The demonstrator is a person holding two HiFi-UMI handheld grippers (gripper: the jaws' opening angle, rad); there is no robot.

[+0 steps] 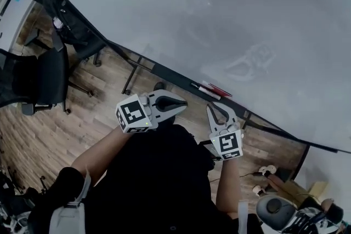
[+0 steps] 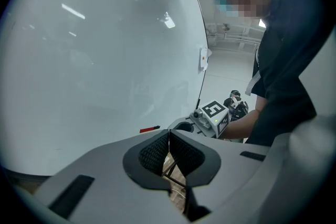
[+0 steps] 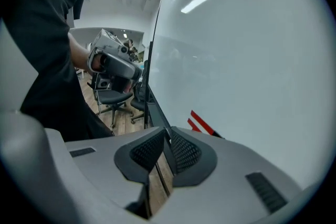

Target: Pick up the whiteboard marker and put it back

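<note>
- The left gripper is held before the whiteboard, its fingers pressed together with nothing between them.
- The right gripper is likewise closed and empty.
- The markers, red and white, are seen lying on the board's ledge, just beyond the right fingertips and untouched by them, off to the right of the left fingertips.
- Chairs are seen well away to the left of the left fingers.

Whiteboard blocks ahead, open floor below, chair left.

Whiteboard marker flat on tray
</note>
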